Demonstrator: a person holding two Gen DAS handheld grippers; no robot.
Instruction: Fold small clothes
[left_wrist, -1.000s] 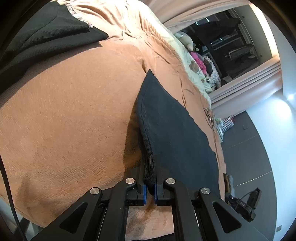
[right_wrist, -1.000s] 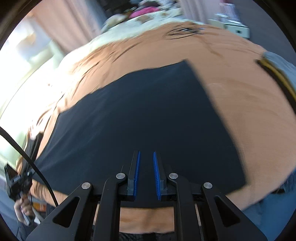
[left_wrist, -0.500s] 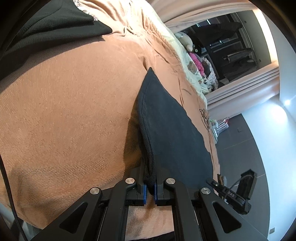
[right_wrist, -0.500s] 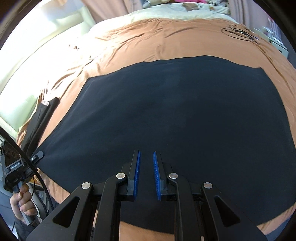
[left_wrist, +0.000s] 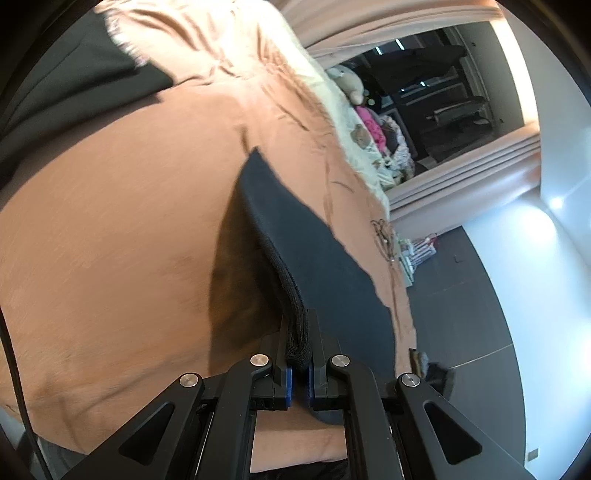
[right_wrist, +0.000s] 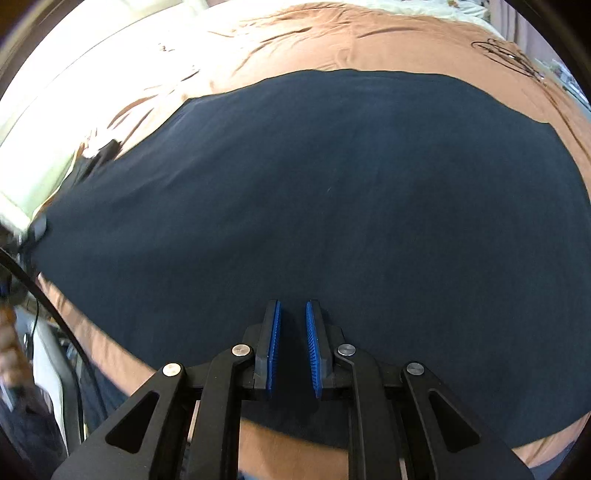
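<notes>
A dark navy garment (right_wrist: 314, 206) lay spread flat across a tan bedspread (right_wrist: 332, 40) that covered a bed, and it serves here as the landmark.

In the right wrist view, the right gripper (right_wrist: 293, 314) hung just above the near part of the garment, pointing steeply down at it. Its jaws stood a narrow gap apart, their blue ribbed pads (right_wrist: 275, 343) facing each other with nothing between them; only the garment's flat surface showed through the gap. Beyond the garment's far edge the tan bedspread was creased, with a pale cream blanket (right_wrist: 55, 122) past it on the left. At the garment's left corner a blurred dark shape was too smeared to identify.

In the left wrist view, the left gripper (left_wrist: 299, 328) was clamped almost fully together on the thick, ribbed hem of the garment (left_wrist: 314, 266). The pinched edge rose off the tan bedspread (left_wrist: 110, 240), casting a dark shadow on the bedding just to its left, while the rest of the garment sloped away to a far corner resting on the bed. Well beyond that corner lay a black garment (left_wrist: 74, 85) at the upper left. To the garment's right, past the bed's edge, were a dark grey floor (left_wrist: 498, 314) and pale curtains (left_wrist: 461, 173).
</notes>
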